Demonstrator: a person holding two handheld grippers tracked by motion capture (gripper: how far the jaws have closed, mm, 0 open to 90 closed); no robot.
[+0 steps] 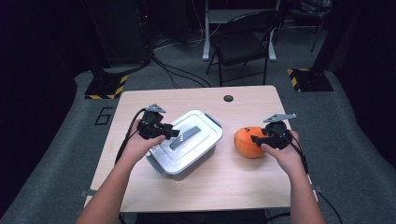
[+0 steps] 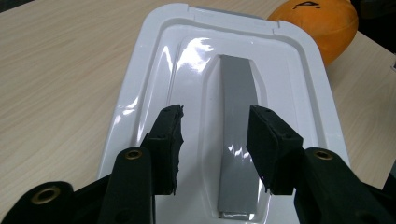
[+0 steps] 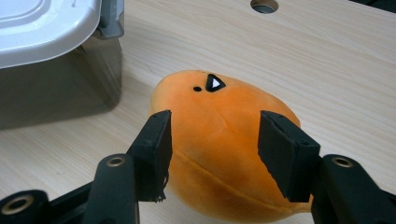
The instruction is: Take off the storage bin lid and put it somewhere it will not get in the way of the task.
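A white lidded box (image 1: 196, 154) lies slantwise at the table's middle, with a grey handle (image 1: 185, 136) sunk in its lid (image 2: 159, 70). My left gripper (image 1: 175, 133) hovers over the lid's left end; in its own view its jaws (image 2: 215, 135) stand either side of the grey handle (image 2: 238, 88) without pressing it. To the right of the box lies an orange plush toy (image 1: 246, 143) with a small black-and-white mark on top. My right gripper (image 1: 256, 138) comes at it from the right, and its jaws (image 3: 214, 140) are shut on the plush toy (image 3: 210, 107).
The wooden table (image 1: 196, 100) has a round cable hole (image 1: 228, 98) near its far edge. A grey clasp (image 3: 112, 18) sits on the box end facing the toy. A folding chair (image 1: 243, 42) and floor cables lie beyond the table.
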